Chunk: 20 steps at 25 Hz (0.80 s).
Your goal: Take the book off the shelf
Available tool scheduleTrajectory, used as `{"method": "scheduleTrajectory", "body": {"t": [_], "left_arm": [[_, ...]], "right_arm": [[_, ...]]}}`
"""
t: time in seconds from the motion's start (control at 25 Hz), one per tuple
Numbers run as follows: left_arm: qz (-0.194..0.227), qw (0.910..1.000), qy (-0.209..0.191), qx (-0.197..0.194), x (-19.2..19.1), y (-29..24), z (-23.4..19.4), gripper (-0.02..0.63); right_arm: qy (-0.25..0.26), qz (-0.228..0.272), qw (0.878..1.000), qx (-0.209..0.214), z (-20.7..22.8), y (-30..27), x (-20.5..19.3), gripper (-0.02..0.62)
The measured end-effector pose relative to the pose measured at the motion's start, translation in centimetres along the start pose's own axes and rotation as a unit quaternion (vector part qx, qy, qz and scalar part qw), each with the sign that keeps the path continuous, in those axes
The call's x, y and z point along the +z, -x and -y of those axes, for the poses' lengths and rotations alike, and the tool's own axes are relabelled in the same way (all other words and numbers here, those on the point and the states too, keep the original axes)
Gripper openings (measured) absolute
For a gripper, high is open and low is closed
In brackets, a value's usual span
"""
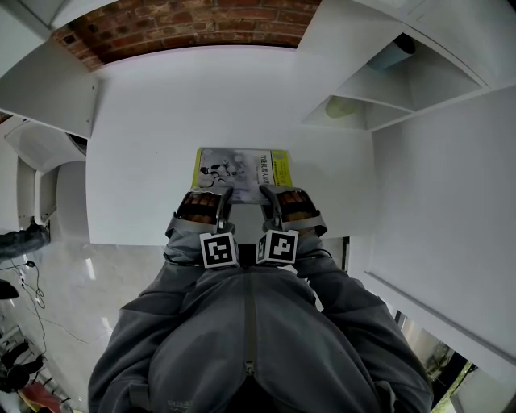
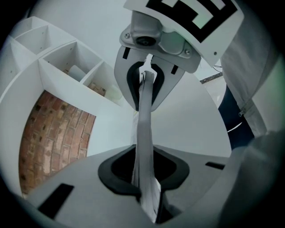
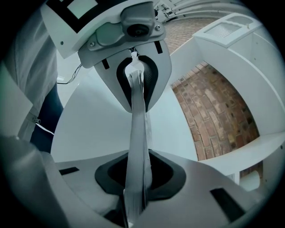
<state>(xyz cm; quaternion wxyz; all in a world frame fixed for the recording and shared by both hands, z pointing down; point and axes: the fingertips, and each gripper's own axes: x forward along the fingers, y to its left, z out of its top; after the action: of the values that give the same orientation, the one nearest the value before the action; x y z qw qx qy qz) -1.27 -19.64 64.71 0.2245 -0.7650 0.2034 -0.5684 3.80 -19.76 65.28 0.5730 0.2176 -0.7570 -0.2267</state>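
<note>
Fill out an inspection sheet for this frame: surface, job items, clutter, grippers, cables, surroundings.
Surface: white table, plain top.
Job's things: book, off the shelf, flat at the table's near edge; resting or lifted, cannot tell.
Clutter: nothing seen on the table.
Grippers: left gripper and right gripper side by side, both shut on the book's near edge.
Cables: thin cables on the floor at left.
Surroundings: white shelf unit at right holding a bluish roll and a pale green item; brick wall behind.
</note>
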Motion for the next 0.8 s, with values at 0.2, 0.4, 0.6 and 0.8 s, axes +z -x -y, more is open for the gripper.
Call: {"method": "scheduleTrajectory", "body": {"t": [0.2,0.4,0.6,0.8], "left_arm": [[-0.008,0.9996,-0.004,-0.028,-0.3,-1.1,1.4,0.081],[-0.017,0.9975,0.007,-0.069,-0.5,-2.5,2.6,0.154],[-0.017,0.9944,0.020,-0.102,-0.6,-2.7,3.6,0.199],[-0.019,0.9918,0.027,-0.123,-0.8,-2.2,4.5,0.222]], "right_arm": [[-0.009,-0.007,0.999,0.036,-0.9,-1.0,0.0,0.090],[-0.001,-0.030,0.998,0.050,-1.9,-2.7,-1.6,0.139],[0.020,-0.037,0.996,0.075,-2.8,-2.9,-2.3,0.170],[0.022,-0.046,0.994,0.102,-4.0,-2.2,-2.7,0.201]]}}
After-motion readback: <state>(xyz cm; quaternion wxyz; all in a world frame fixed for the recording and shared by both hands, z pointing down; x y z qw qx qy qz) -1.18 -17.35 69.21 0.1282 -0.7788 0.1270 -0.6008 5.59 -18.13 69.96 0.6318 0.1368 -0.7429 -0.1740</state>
